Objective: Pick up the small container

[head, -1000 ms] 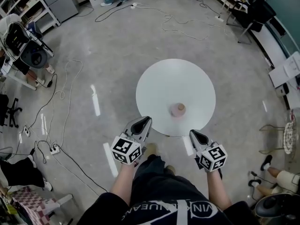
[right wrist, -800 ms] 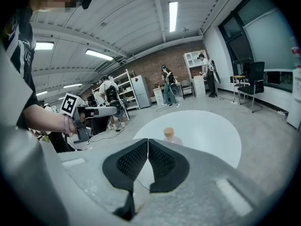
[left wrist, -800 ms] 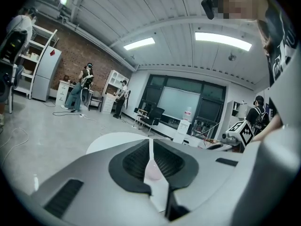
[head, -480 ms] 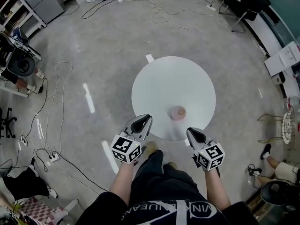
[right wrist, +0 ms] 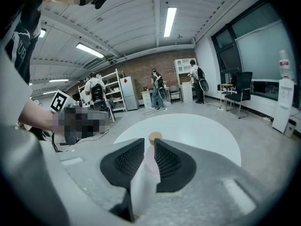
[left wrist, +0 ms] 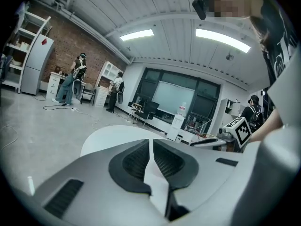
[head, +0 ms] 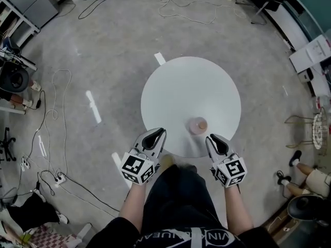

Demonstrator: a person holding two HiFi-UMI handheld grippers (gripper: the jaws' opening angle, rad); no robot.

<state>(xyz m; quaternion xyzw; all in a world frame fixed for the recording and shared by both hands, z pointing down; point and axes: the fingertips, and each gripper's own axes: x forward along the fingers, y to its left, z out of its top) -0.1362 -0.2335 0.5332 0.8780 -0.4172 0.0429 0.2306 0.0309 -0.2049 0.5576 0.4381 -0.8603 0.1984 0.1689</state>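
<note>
Toward the near edge of the round white table (head: 191,87), finding the small container (head: 197,125) standing upright: squat, pale pink, wearing a tan cork-like lid, sitting just ahead of both grippers and nearer the right one. Reaching forward at the table's near rim, holding the left gripper (head: 160,132) with jaws pressed together on nothing and tilting the right gripper (head: 211,137) down toward the container, jaws having just been opening to a narrow gap, nothing between the pads, container untouched beyond the tips. Showing only black-and-white square codes on the left marker cube (head: 135,168) and the right marker cube (head: 231,171); reading nothing certain from the white lettering (head: 196,237) on the dark shirt, upside down and cut off.
</note>
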